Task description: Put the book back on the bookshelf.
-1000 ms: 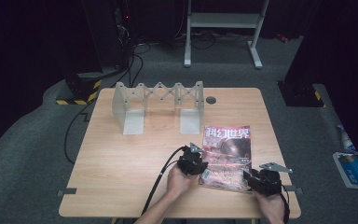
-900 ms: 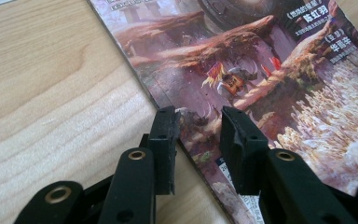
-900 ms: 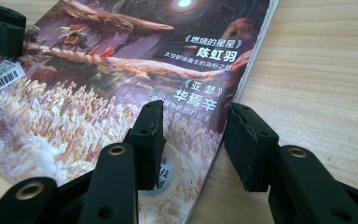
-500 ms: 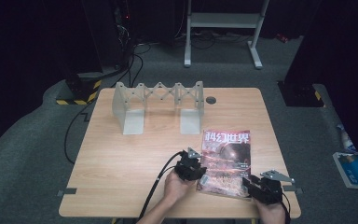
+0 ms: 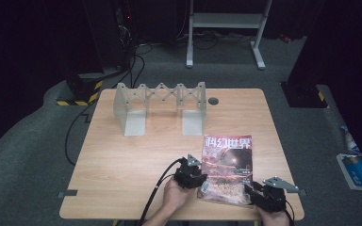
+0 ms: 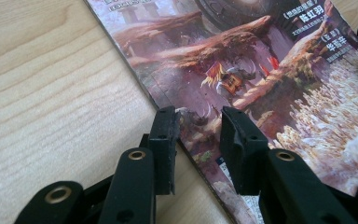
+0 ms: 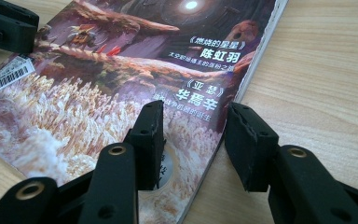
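Observation:
A magazine [image 5: 227,167] with a dark red illustrated cover lies flat near the table's front right. My left gripper [image 5: 201,177] stands open at its left edge. In the left gripper view the left gripper [image 6: 198,119] straddles that edge of the magazine [image 6: 261,60], one jaw over the wood and one over the cover. My right gripper [image 5: 250,189] is open at the near right corner. In the right gripper view the right gripper [image 7: 193,114] straddles the right edge of the magazine [image 7: 121,70], and a jaw of the left gripper [image 7: 7,25] shows at top left.
A grey folding rack [image 5: 160,106] stands across the back of the wooden table [image 5: 122,160], with a round cable hole [image 5: 212,100] beside it. A black cable [image 5: 158,193] trails off the front edge. A blue item [image 5: 358,169] lies on the floor at right.
The magazine has slid a little toward the table's front edge. Both grippers have drawn back toward the person along with it, each staying at its own edge.

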`<state>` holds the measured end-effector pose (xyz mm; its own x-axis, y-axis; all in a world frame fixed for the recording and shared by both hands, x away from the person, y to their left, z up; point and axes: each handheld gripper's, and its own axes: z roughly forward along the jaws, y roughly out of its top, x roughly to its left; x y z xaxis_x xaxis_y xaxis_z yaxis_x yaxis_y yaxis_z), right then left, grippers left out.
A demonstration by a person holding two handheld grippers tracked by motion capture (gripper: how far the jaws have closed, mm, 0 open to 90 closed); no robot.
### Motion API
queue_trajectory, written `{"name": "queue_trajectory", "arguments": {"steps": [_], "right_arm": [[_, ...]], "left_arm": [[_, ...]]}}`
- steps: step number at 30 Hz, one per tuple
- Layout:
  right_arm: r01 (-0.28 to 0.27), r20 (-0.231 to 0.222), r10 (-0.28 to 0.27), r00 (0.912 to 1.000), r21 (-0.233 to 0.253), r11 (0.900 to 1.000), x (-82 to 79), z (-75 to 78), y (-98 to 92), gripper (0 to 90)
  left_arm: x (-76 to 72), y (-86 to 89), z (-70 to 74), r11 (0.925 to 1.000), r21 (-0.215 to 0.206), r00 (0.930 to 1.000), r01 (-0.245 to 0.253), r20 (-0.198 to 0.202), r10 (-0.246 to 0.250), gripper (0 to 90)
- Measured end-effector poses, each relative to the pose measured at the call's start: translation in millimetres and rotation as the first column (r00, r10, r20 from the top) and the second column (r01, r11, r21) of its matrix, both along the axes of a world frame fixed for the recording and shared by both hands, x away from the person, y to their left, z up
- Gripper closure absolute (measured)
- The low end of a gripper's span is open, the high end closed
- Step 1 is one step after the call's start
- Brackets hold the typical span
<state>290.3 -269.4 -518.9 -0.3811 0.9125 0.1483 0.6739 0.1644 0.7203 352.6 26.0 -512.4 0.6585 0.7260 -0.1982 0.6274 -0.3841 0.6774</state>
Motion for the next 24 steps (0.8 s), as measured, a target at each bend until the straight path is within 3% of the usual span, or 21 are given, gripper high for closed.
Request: {"name": "queue_trajectory", "arguments": {"steps": [16,24], "right_arm": [[-0.032,-0.009,0.032,0.9995,0.000,0.999,-6.0,0.5,9.7,57.5],[-0.068,-0.018,0.067,0.9976,-0.014,0.998,-3.0,2.0,17.2,57.5]], "left_arm": [[-15.9,15.5,-1.7,0.9998,-0.013,0.9999,-0.013,0.008,0.013,66.3],[-22.1,28.2,-4.0,0.9988,-0.041,0.9996,-0.026,0.003,0.026,66.8]]}}
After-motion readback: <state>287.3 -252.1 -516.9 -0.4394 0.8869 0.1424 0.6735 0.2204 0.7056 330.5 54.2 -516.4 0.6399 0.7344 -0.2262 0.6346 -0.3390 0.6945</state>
